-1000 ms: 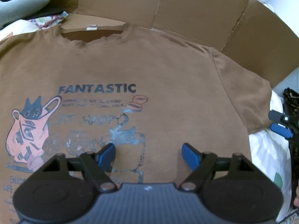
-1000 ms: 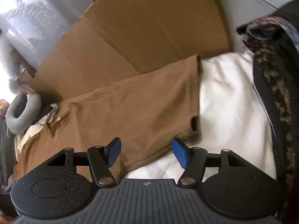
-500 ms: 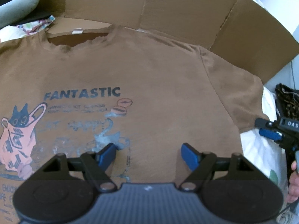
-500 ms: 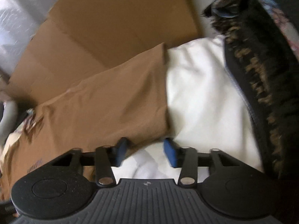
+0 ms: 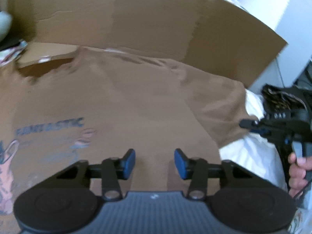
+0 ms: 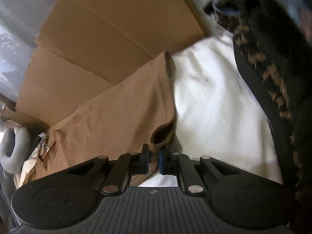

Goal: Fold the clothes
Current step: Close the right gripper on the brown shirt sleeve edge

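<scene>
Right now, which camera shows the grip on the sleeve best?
The right wrist view: the right tongs are shut on the sleeve hem, close up. The left wrist view shows that sleeve only far off at the frame's edge.

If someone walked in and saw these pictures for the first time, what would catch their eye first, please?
Most likely the big brown T-shirt spread flat across the surface, its FANTASTIC print at the left of the left wrist view. Next, the right tool pinching the hem of the shirt's sleeve at its edge by the white bedding. Flattened cardboard stands behind, and the left tool hovers open above the shirt.
</scene>
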A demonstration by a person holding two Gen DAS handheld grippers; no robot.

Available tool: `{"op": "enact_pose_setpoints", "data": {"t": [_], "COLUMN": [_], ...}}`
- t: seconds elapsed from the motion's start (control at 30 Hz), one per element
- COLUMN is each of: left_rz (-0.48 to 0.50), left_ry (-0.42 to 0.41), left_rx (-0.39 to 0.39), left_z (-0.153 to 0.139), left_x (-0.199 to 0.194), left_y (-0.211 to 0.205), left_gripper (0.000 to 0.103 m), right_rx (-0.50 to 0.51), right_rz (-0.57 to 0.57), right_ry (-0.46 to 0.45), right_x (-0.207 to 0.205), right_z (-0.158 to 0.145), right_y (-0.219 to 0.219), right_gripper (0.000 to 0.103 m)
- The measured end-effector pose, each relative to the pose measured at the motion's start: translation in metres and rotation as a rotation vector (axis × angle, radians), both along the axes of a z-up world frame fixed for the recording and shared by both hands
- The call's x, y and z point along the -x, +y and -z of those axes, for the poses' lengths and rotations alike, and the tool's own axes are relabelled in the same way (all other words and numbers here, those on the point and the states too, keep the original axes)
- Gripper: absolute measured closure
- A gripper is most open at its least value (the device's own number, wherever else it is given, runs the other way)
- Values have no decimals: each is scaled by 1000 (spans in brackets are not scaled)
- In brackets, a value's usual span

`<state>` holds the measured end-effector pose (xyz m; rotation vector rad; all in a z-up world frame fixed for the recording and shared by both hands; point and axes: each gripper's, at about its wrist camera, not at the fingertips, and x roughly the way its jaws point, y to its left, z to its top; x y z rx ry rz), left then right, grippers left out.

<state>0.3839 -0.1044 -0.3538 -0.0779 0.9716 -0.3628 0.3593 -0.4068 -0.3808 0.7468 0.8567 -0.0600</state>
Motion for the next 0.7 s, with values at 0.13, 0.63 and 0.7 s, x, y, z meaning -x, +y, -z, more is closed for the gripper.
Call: {"op": "enact_pose_setpoints", "data": {"t": [0.13, 0.63, 0.7], "left_rz": [62, 49, 42], "left_ry": [8, 32, 28], "left_rx": [0, 32, 41], "left_z": [6, 16, 15], "left_x": [-1, -19, -20], "left_y": [-20, -38, -37], "left_gripper": [73, 84, 85], "right_rx": [8, -71, -78], "right_rz": [-13, -13, -11], "right_ry": [-26, -86, -89], "right_x": [0, -1, -1], "right_z": [-10, -28, -30], "right_y": [-1, -12, -14], "right_gripper": [97, 99, 99]}}
